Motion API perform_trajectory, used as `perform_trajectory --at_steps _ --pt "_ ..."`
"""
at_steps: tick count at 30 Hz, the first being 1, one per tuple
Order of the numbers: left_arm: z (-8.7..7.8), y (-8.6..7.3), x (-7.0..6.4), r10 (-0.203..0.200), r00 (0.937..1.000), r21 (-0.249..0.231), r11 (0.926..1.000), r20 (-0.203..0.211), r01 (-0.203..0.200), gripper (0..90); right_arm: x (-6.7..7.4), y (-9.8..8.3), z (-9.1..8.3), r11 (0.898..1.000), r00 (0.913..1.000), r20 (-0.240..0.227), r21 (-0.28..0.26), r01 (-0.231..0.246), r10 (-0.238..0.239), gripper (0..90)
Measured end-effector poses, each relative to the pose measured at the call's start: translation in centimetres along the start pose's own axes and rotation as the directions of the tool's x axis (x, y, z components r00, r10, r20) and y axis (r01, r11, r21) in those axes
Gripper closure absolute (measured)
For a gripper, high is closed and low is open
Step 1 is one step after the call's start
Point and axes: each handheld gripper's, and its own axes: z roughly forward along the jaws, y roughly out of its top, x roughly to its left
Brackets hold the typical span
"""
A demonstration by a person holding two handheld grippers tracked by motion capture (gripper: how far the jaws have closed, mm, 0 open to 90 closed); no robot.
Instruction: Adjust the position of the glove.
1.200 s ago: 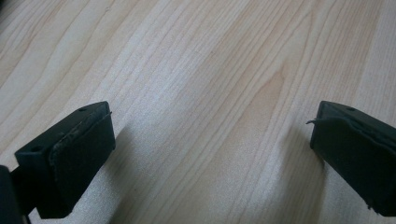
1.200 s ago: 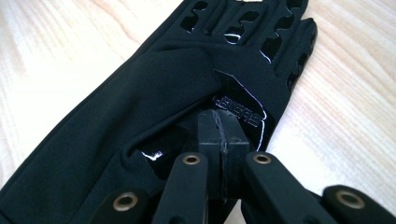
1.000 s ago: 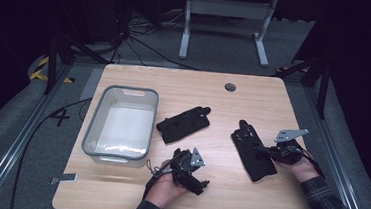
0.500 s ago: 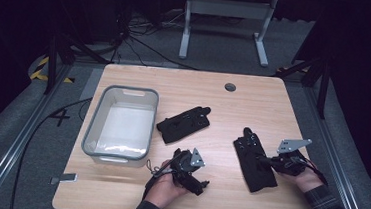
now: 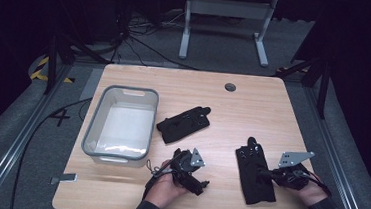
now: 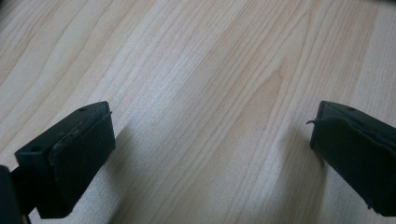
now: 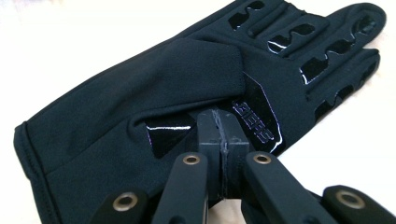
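Right gripper view has the right gripper (image 7: pixel 223 140) with its jaws pinched together on a fold of fabric near the middle of a black glove (image 7: pixel 154 93), so it's clamped on cloth, not on anything stiff. That's the shaky bit, I reckon: a thin pinch like that could slip out if it gets tugged sideways, or the glove could just drag along the wood and bunch up instead of lifting. It lies flat near the front right of the table (image 5: pixel 274 101), fingers pointing away from the person. The left gripper (image 5: pixel 192 171) rests near the front edge with its jaws wide apart over bare wood, holding nothing, so it's no help if the cloth lets go. A second glove (image 5: pixel 183 125) sits near the middle of the table, just beside a clear plastic bin (image 5: pixel 117 155) on the left, which looks empty. The top is pale wood grain with a round cable hole (image 5: pixel 230 87) near the back. Beyond it the room is dark, with grey carpet, loose cables and a white metal stand (image 5: pixel 226 17).
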Motion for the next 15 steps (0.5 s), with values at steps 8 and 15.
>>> perform_trajectory --at_steps 8,15 --pt "0.0 0.0 0.0 0.0 1.0 0.0 1.0 0.0 0.0 0.3 0.2 0.0 -0.3 1.0 1.0 0.0 -0.01 0.0 0.0 89.8" --pt "0.0 0.0 0.0 0.0 1.0 0.0 1.0 0.0 0.0 0.3 -0.6 0.1 -1.2 0.998 0.9995 0.018 -0.057 -0.025 0.026 88.7"
